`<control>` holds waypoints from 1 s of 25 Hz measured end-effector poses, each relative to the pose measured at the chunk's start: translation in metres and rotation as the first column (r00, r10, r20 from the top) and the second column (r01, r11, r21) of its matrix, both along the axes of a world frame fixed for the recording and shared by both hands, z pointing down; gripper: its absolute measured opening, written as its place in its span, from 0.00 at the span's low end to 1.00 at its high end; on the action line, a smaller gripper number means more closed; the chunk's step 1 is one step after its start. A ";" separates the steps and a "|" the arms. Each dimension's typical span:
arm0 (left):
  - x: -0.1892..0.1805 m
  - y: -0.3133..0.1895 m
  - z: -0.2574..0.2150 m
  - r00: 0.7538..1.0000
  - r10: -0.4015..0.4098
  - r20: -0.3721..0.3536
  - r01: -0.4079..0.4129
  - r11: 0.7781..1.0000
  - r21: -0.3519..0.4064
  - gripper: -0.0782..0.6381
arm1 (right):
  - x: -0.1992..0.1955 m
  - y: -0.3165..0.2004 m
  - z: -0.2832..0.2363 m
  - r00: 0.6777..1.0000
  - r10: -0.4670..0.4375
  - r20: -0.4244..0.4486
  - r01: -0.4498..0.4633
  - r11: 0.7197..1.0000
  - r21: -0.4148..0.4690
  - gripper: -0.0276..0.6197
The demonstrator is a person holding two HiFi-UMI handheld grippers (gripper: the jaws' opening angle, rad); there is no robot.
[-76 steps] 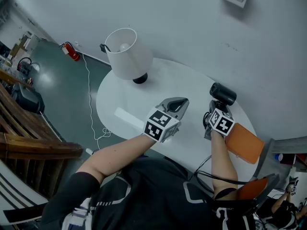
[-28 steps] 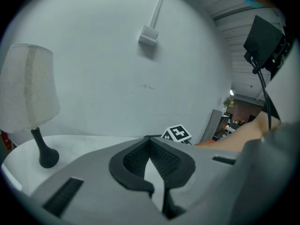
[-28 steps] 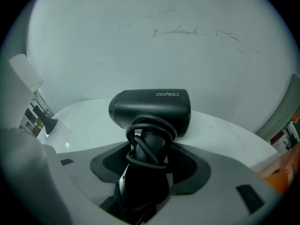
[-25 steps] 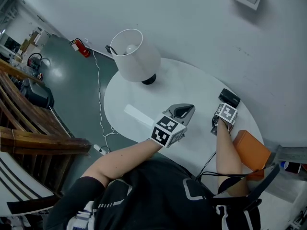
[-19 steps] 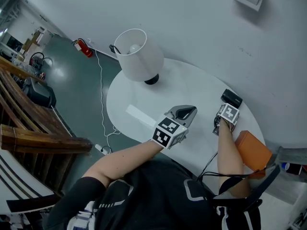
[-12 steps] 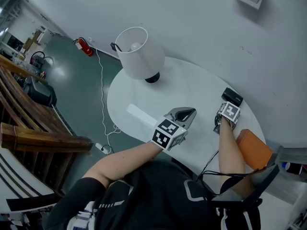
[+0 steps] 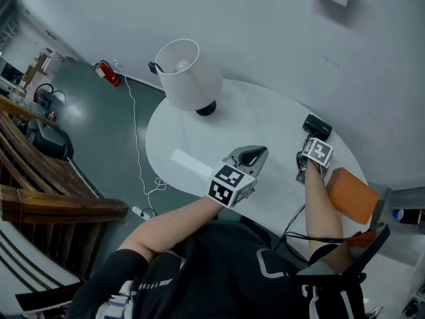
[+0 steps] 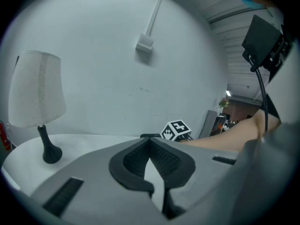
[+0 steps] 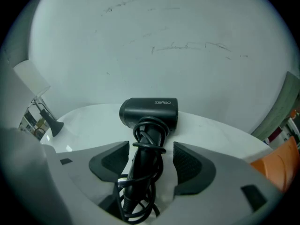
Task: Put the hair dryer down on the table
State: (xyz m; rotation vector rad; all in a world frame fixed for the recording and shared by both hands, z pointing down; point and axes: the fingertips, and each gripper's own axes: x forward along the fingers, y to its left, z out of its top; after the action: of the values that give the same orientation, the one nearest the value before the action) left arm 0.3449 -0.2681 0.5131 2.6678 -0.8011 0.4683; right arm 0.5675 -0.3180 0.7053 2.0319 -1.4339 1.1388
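Observation:
The black hair dryer (image 9: 150, 112) lies on the white round table (image 7: 199, 138) near its far right rim, also seen in the head view as the dryer (image 7: 316, 126). Its handle, wrapped in its own cord, runs back between the jaws of my right gripper (image 9: 151, 153). Those jaws have just been opening, and both pads stand clear of the handle. In the head view my right gripper (image 7: 309, 141) sits just behind the dryer. My left gripper (image 7: 259, 153) hovers over the table's middle; in its own view the left gripper (image 8: 151, 142) is shut with nothing in it.
A white-shaded lamp (image 7: 189, 75) stands at the table's far left. A flat white strip (image 7: 189, 163) lies near the front edge. An orange box (image 7: 352, 195) sits at the right edge. A wall runs behind the table; a fire extinguisher (image 7: 107, 73) and a cable are on the floor.
The hair dryer, gripped by my right gripper three seconds ago, now rests on the table with the jaws spread off its handle. The left gripper has hardly moved.

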 end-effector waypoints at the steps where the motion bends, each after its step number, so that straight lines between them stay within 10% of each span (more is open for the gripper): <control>1: -0.001 0.000 -0.004 1.000 0.007 -0.009 -0.007 1.000 0.003 0.12 | 0.000 0.000 -0.005 1.000 -0.003 -0.014 0.003 1.000 0.006 0.48; 17: -0.022 0.008 -0.059 0.989 0.119 -0.084 -0.110 0.988 0.112 0.12 | -0.031 0.030 -0.123 0.998 0.041 -0.038 -0.031 0.971 0.235 0.47; 25: -0.041 0.016 -0.081 0.978 0.172 -0.122 -0.152 0.976 0.155 0.12 | -0.070 0.043 -0.201 0.996 -0.001 -0.086 0.035 0.915 0.402 0.30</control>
State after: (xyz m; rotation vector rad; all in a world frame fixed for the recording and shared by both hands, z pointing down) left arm 0.3036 -0.2523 0.4325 2.8777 -0.6015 0.2735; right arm 0.4976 -0.2751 0.5043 2.2990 -1.7546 0.7820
